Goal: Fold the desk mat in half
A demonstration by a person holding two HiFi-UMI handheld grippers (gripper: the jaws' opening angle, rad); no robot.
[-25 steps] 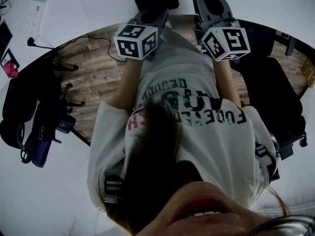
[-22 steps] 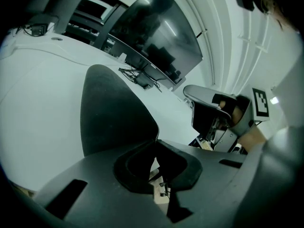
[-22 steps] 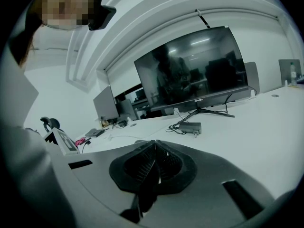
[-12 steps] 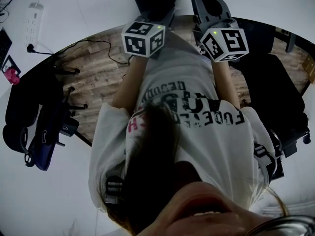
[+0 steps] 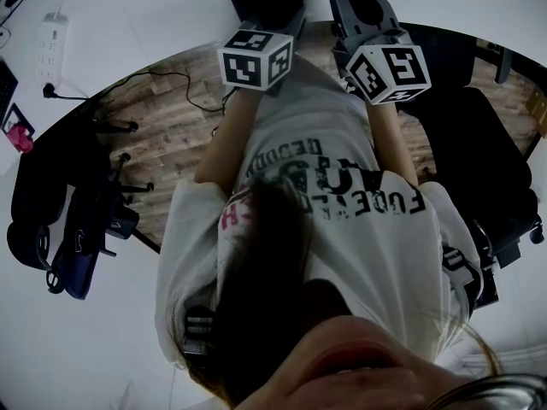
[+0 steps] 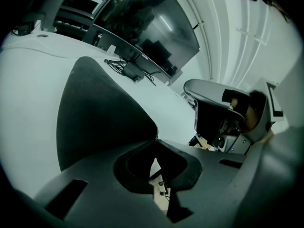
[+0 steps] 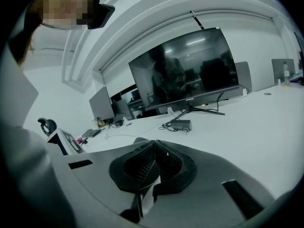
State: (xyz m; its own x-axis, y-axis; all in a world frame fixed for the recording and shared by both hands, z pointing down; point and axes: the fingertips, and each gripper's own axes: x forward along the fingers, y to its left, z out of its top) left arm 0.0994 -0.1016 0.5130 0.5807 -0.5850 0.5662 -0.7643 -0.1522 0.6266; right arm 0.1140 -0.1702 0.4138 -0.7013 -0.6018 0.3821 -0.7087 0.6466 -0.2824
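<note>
L gripper (image 6: pixel 156 139): jaws pinched together on an edge of the desk mat (image 6: pixel 99 113), which rises off the white desk (image 6: pixel 28 89) as a dark curved flap right up to the tips. R gripper (image 7: pixel 154 144): jaws also closed tip to tip. A small dark lip shows just past them, poss. the mat, can't tell, so no grip claimed there.

Change vs a sec ago: in head view the L marker cube (image 5: pixel 256 58) has slid toward the R marker cube (image 5: pixel 387 71), and the gap btwn them is narrower. R cube is approx where it was. L grip is unchanged. Judgement: L side is carrying its edge over, so the fold is under way but not done. The flap is up in the air, not laid on the other half. Next prob needs the held edge set down square on the far edge before release; a soft mat may sag or land skewed.

Around: big monitor (image 7: pixel 185 75) at back of desk, small adapter box (image 7: pixel 180 125) w/ cables just in front of it, the nearest thing to the fold path. Power strip (image 5: pixel 49 37) well apart. Dark office chair (image 5: pixel 479 161) close behind, wood floor (image 5: pixel 171 126) beneath. Person's shirt (image 5: pixel 342 229) fills the head view, so how the mat lies on the desk isn't seen there.
</note>
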